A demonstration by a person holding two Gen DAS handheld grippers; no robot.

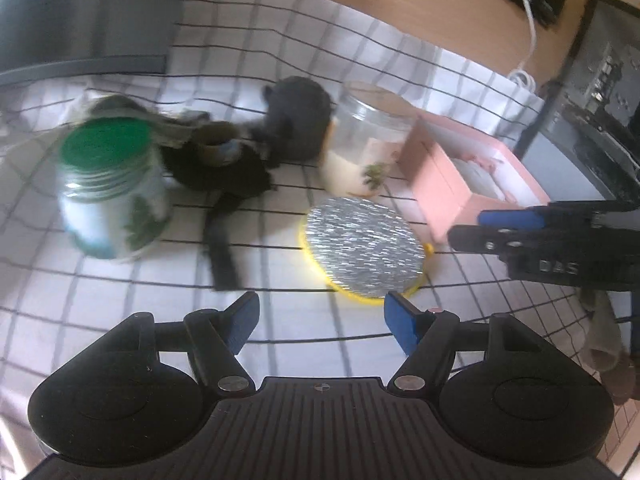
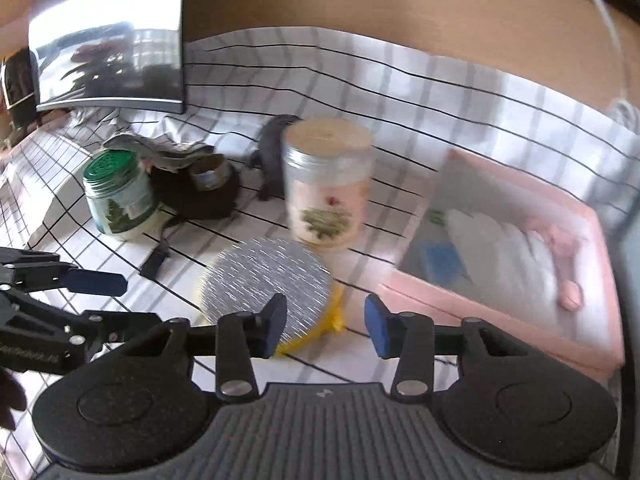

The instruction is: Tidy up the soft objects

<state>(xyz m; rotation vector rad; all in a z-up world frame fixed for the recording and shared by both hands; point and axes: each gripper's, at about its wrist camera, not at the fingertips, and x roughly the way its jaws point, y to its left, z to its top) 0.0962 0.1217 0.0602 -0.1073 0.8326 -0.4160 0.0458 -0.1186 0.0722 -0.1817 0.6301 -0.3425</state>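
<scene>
Both tongs we hold stand released with nothing between their blue pads — the left gripper (image 1: pixel 319 322) and the right gripper (image 2: pixel 325 330) hover over the checked cloth (image 1: pixel 120 320), side by side. Just ahead of both lies a silver disc with a yellow rim (image 2: pixel 267 280); beyond it, left of centre, the dark soft things (image 1: pixel 224 168) sit heaped between a green-lidded jar (image 1: pixel 112 184) and a clear jar (image 2: pixel 326 184). Off to the right of our tongs stands the pink box (image 2: pixel 520 248) — white and pink soft pieces already inside.

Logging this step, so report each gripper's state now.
Left gripper: open, nothing between its pads.
Right gripper: open, holding nothing, above the checked cloth.
</scene>
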